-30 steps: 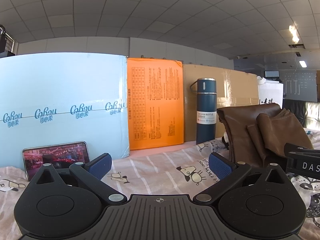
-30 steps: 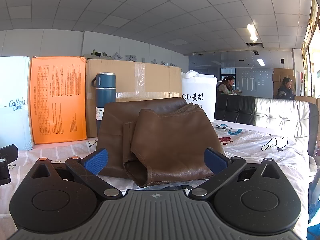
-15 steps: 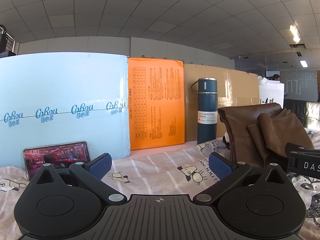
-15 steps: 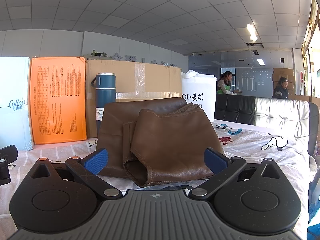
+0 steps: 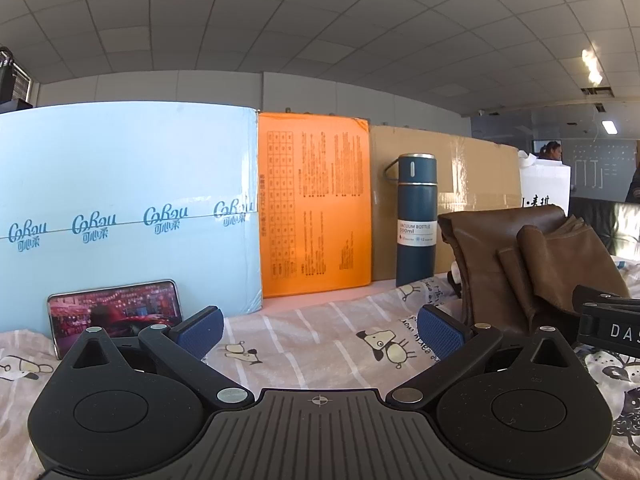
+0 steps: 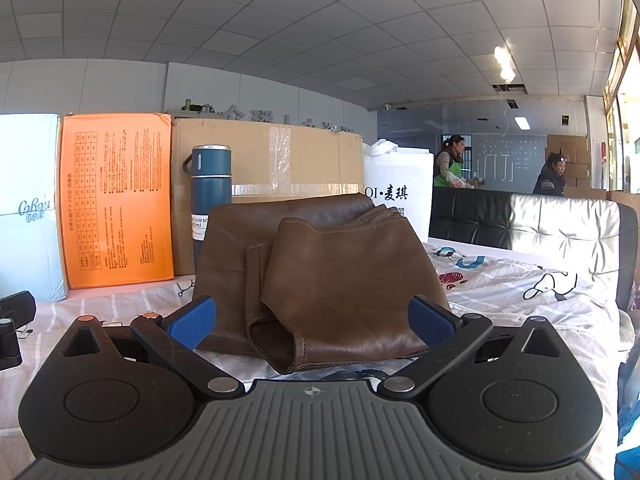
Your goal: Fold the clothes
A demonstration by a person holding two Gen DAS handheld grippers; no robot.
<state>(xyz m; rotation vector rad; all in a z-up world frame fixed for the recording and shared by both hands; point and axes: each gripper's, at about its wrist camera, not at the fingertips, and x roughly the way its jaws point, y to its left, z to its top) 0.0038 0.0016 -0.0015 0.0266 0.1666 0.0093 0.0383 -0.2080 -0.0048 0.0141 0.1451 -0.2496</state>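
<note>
Left gripper (image 5: 319,332): fingers spread wide with nothing between them, low over the bed sheet (image 5: 320,332) with its cartoon dog print.
Right gripper (image 6: 310,320): fingers released and wide apart, holding nothing; the near edge of the garment lies in the gap between the blue pads (image 6: 191,322).
Brown leather garment (image 6: 320,276): folded into a thick bundle on the bed, towards its back edge, a cuff opening facing the right wrist camera; in the left wrist view it sits far right (image 5: 532,268).
Vacuum bottle (image 5: 416,220): dark blue, upright, just left of the garment, in front of the cardboard box (image 6: 272,168).
Back edge of the bed: light blue box (image 5: 128,208), orange box (image 5: 314,216), cardboard box and white bag (image 6: 400,188) in a row.
Phone (image 5: 114,312): lit screen, leaning against the light blue box.
Black headboard (image 6: 520,220): at the bed's right side.
</note>
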